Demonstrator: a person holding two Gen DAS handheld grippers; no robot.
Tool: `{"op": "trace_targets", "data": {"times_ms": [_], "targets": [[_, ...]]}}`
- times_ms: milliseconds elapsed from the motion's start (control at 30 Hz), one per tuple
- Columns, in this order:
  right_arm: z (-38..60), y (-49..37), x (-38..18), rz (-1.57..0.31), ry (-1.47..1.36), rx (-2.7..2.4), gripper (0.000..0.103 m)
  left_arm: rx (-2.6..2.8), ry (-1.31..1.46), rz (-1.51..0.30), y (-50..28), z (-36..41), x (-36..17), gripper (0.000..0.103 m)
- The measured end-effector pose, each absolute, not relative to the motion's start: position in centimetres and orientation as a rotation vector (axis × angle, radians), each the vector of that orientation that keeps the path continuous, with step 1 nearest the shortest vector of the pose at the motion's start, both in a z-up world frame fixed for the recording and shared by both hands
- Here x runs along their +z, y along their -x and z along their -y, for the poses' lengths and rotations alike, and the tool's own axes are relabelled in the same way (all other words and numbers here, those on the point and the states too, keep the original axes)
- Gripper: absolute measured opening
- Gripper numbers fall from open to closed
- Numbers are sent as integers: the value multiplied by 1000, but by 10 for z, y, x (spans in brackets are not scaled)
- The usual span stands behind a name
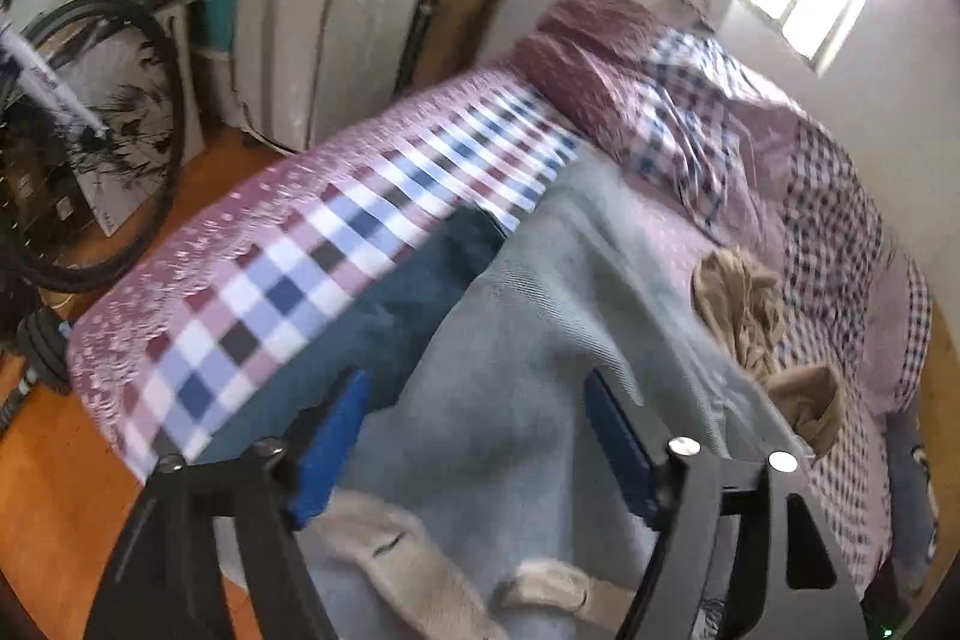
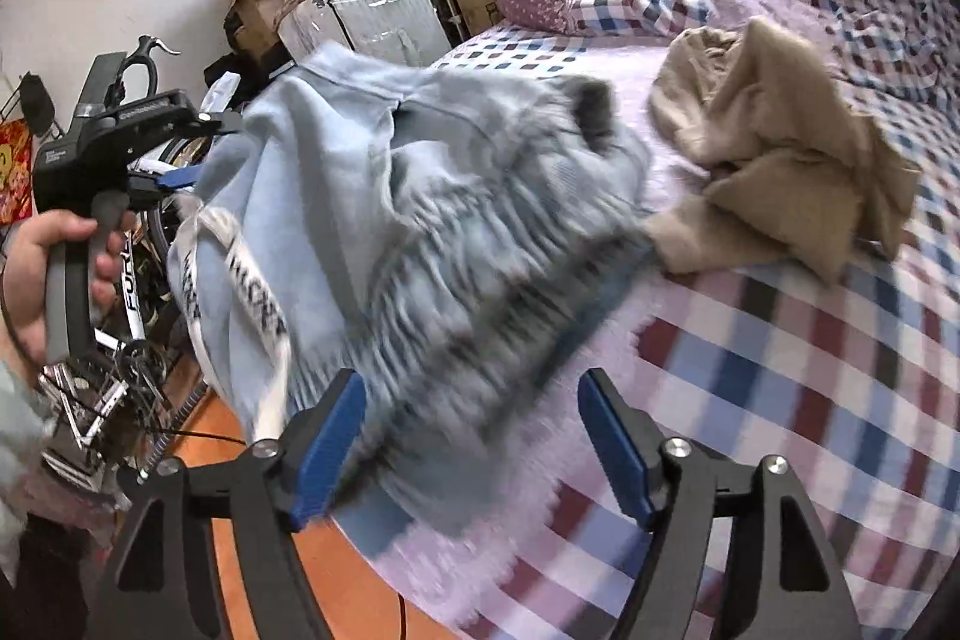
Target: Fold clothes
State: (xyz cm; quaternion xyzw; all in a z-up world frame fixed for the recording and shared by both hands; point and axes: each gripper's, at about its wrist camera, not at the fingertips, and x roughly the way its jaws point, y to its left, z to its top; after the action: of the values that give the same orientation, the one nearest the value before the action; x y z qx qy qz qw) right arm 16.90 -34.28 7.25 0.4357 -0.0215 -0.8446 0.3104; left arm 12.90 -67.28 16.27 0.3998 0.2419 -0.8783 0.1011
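Two garments show: a pale blue denim piece with a printed waistband (image 2: 384, 220), blurred and lifted over the near edge of the checked bedspread (image 2: 810, 370), and a crumpled tan garment (image 2: 780, 148) lying just beyond it. The left gripper (image 2: 180, 178), held in a hand (image 2: 42, 274), touches the denim's edge, though I cannot tell whether it pinches. The right gripper (image 2: 474, 436) stands with jaws spread.
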Motion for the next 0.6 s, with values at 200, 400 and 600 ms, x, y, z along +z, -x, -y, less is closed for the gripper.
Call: {"op": "trace_targets", "data": {"times_ms": [200, 400, 600], "targets": [[298, -186, 102, 59, -1090, -2266, 78, -2605, -1073, -711, -161, 662, 196, 80], [229, -198, 148, 86, -918, -2335, 79, -2750, -913, -657, -184, 607, 248, 84], [132, -202, 197, 134, -770, -2465, 84, -2955, -753, -586, -193, 519, 304, 87]]}}
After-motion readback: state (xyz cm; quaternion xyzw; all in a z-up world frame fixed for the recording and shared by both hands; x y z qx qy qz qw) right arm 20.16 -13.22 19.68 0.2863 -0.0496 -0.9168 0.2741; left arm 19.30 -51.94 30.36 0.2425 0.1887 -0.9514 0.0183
